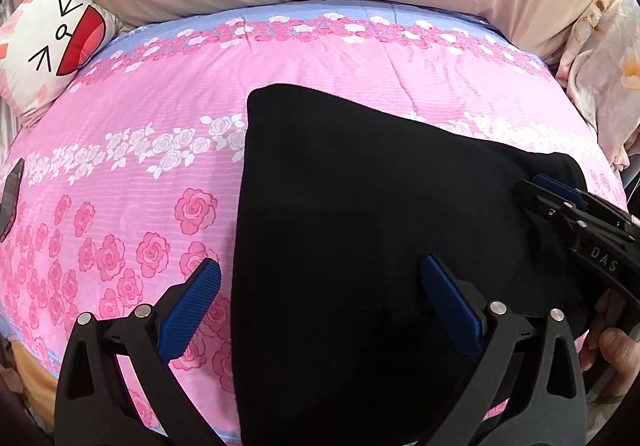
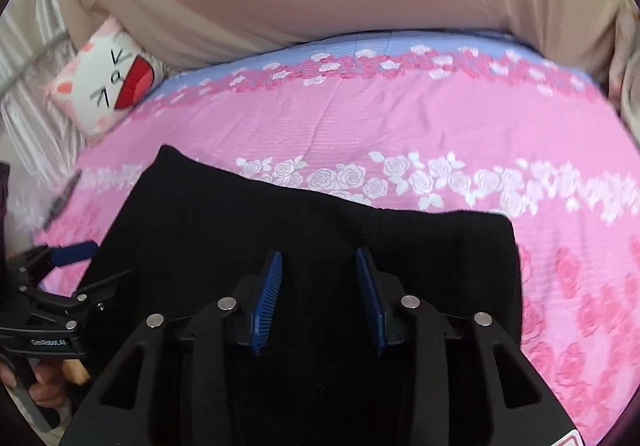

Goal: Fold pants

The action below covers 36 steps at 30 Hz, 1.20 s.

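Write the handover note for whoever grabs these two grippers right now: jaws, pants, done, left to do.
Left gripper: jaws wide open, holding nothing, straddling the pants' left edge.
Right gripper: jaws partly closed above the pants, gap still showing, nothing visibly pinched.
Pants: black, lying flat in a compact folded block on the pink quilt, near the front edge. Cushion sits far back left, out of the way.
Done: pants already look folded down to a short block.
Left: probably one more fold or a tidy of the edges; check the shape before regripping.
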Available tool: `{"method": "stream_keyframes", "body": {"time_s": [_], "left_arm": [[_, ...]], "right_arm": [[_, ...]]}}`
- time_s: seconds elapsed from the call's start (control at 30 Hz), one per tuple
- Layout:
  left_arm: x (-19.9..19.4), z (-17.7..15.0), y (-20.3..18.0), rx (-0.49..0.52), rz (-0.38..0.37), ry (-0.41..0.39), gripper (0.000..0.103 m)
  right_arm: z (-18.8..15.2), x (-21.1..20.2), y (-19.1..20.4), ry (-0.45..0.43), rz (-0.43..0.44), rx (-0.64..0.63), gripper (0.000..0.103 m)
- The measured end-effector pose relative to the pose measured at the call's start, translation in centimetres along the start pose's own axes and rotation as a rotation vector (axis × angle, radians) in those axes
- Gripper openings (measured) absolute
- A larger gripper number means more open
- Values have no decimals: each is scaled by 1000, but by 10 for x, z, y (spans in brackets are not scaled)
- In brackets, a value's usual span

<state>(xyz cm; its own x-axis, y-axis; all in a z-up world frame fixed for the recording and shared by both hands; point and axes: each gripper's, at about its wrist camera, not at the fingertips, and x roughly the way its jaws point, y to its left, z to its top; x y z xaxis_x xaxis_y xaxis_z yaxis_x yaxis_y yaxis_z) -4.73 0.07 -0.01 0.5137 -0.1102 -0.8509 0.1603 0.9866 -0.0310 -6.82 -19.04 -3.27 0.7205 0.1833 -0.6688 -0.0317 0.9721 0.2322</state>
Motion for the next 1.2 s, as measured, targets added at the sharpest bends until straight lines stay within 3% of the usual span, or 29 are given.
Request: {"method": "stream_keyframes", "body": {"time_s": [0.2, 0.33, 0.5, 0.67, 0.77, 0.87, 1.0, 1.07, 1.2], "left_arm": [[2, -1, -2, 6, 18, -5, 98], [1, -1, -2, 5, 16, -8, 98], [1, -2, -2, 5, 22, -4, 98], [-1, -6, 4, -11, -1, 4, 98], [-4, -11, 8, -20, -9, 6, 98], [-4, -13, 8, -23, -1, 9, 98], [-1, -12, 6, -32, 7, 13, 98], [-2, -13, 6, -39, 6, 13, 98], [-5, -14, 7, -32, 9, 9, 98]], "right_arm": [[2, -18, 13, -38, 16, 6, 40], [4, -5, 2, -6, -61, 5, 36], [3, -20, -4, -48, 7, 57, 40], [-12, -23, -22, -22, -91, 67, 38], [-23, -39, -37, -56, -8, 146, 40], [-26, -57, -31, -93, -37, 121, 40], [-17, -46, -30, -74, -42, 84, 40], [-13, -23, -37, -15, -76, 83, 40], [-11, -18, -33, -13, -93, 69, 48]]}}
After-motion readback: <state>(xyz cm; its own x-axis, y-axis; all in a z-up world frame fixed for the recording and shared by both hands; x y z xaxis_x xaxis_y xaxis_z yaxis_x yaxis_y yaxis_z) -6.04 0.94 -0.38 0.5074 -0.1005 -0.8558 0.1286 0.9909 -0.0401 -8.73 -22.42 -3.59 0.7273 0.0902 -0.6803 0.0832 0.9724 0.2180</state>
